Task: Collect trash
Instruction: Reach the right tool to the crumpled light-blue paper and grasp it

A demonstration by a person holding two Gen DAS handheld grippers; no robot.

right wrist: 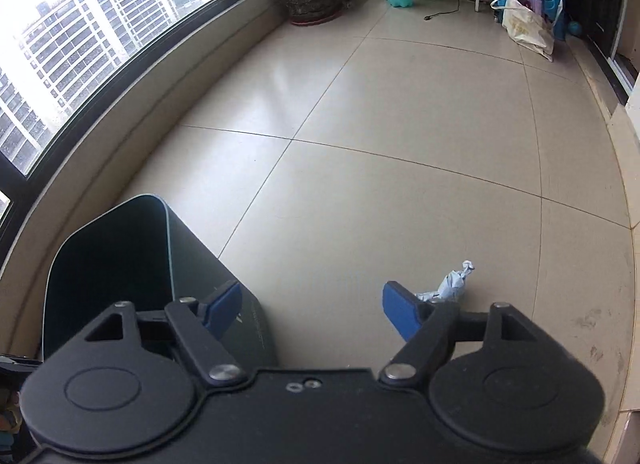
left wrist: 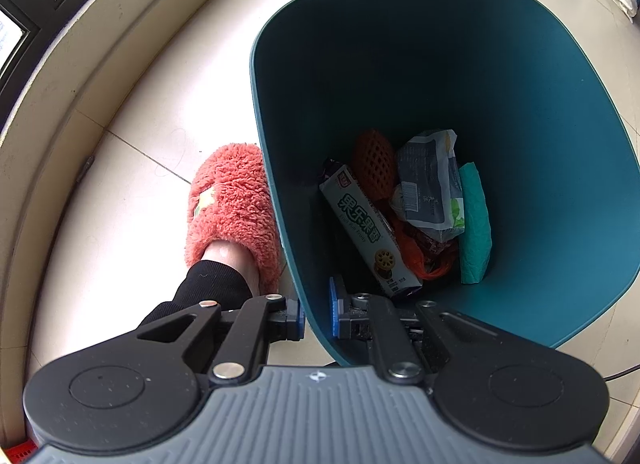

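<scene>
- Evidently the left gripper (left wrist: 317, 314) is clamped on the bin (left wrist: 520, 112) rim, steadying it for drops.
- Wrappers (left wrist: 430, 184) already lie inside.
- Right gripper (right wrist: 313, 314), jaws apart and empty, faces crumpled paper (right wrist: 452, 284) at two o'clock on the floor (right wrist: 380, 124).

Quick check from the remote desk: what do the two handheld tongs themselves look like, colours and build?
Both match. The left tongs and right tongs have black linkage arms with silver pivot pins, round black hubs and blue pads at the tips. The left body is ribbed grey; the right body looks black.
</scene>
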